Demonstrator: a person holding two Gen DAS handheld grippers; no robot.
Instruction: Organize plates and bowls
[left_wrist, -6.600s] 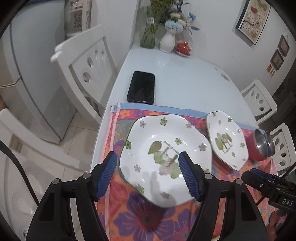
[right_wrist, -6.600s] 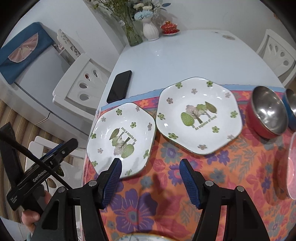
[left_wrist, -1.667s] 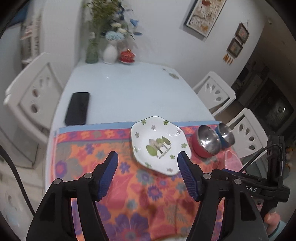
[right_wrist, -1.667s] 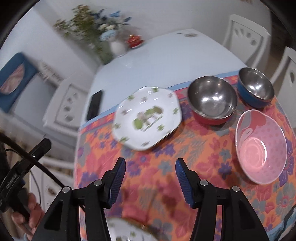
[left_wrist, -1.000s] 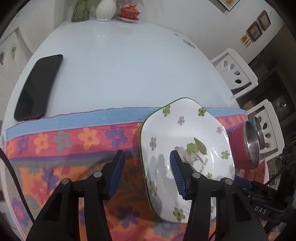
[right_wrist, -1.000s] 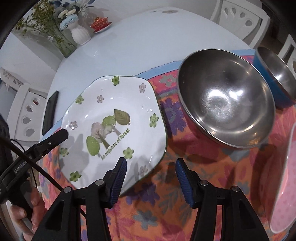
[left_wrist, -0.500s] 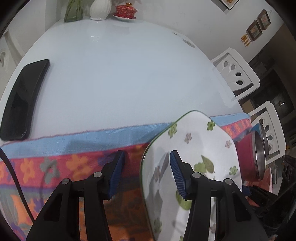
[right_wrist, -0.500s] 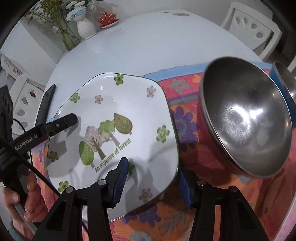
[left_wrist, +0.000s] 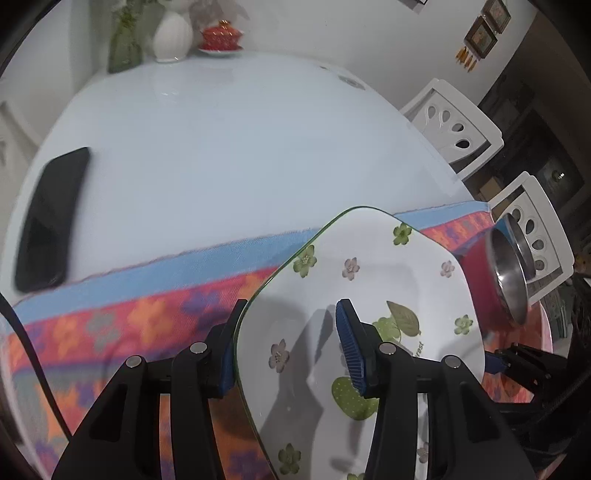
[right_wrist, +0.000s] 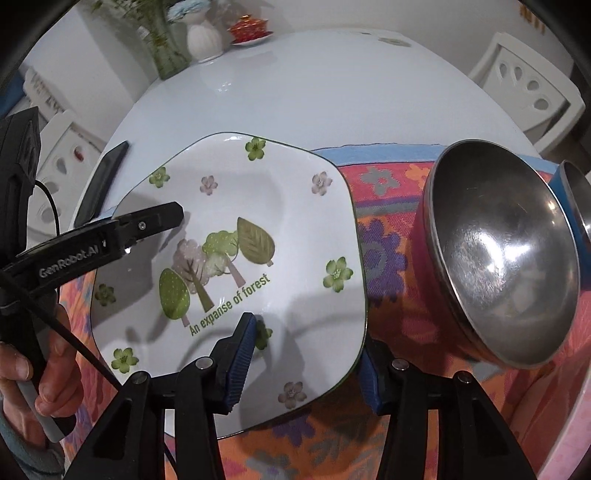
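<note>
The left gripper (left_wrist: 286, 343) straddles the left rim of the white forest-print plate (left_wrist: 369, 295), one finger under the edge and one above it, and its jaws are closing but do not yet seem to press. The right gripper (right_wrist: 306, 354) straddles the near right rim in the same way, its pads not clearly pressing. I judge two holds on opposite edges keep the wide plate level for lifting off the flowered cloth (right_wrist: 388, 236), beside the red steel bowl (right_wrist: 502, 251).

Glossy white oval table (left_wrist: 236, 140). Landmark: floral orange-and-blue cloth (left_wrist: 122, 295) covering its near end. Beyond the cloth, to the left, flat black phone (left_wrist: 50, 218); at the far edge, white ribbed vase (left_wrist: 171, 35), green glass vase (left_wrist: 125, 48), red lidded cup on saucer (left_wrist: 221, 37) (blurred).
</note>
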